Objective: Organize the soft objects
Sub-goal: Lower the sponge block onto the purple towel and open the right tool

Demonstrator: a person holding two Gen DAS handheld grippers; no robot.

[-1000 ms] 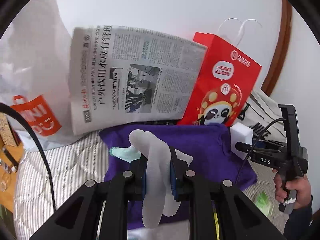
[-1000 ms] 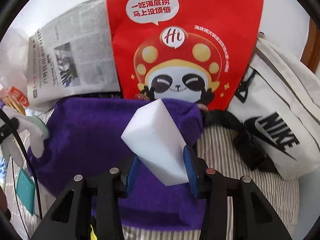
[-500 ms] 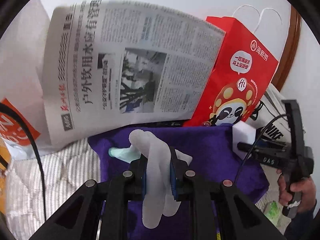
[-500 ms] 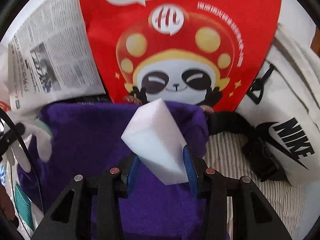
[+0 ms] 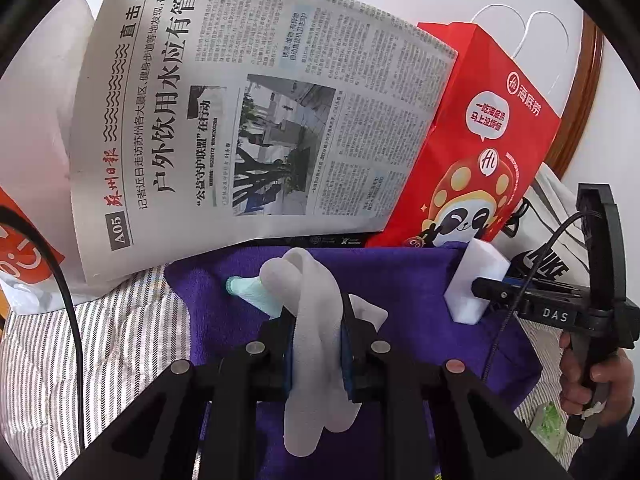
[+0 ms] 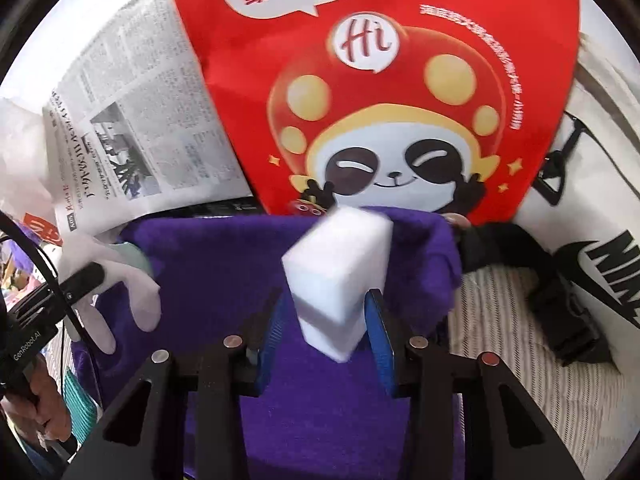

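left wrist view, lower centre of the frame: left gripper [image 5: 316,350], fingers clamped on a white sock [image 5: 316,320], folded over the fingers and hanging below them, long axis running up and down the frame, mint-green toe pointing to the left. directly beneath, filling the middle and lower frame: purple towel [image 5: 400,280], spread on a striped bed cover [image 5: 132,320].

right wrist view, centre of the frame: right gripper [image 6: 326,336], fingers clamped on a white sponge block [image 6: 340,276], pressing its lower sides only, long axis tilted up and slightly right, away from the camera, upper end reaching to the towel's far edge. same towel below; sock in the left gripper visible at middle left of this frame, so each soft thing above its own side of the towel, the two well apart.

upper frame in both views: newspaper [image 5: 256,120] propped at left, red paper bag [image 5: 480,152] upright just behind the towel's far edge, white tote bag [image 6: 600,200] at right. bag mouths out of sight, contents not to be told.

judged next: lowering or release onto the towel, each hand nearer its own thing.
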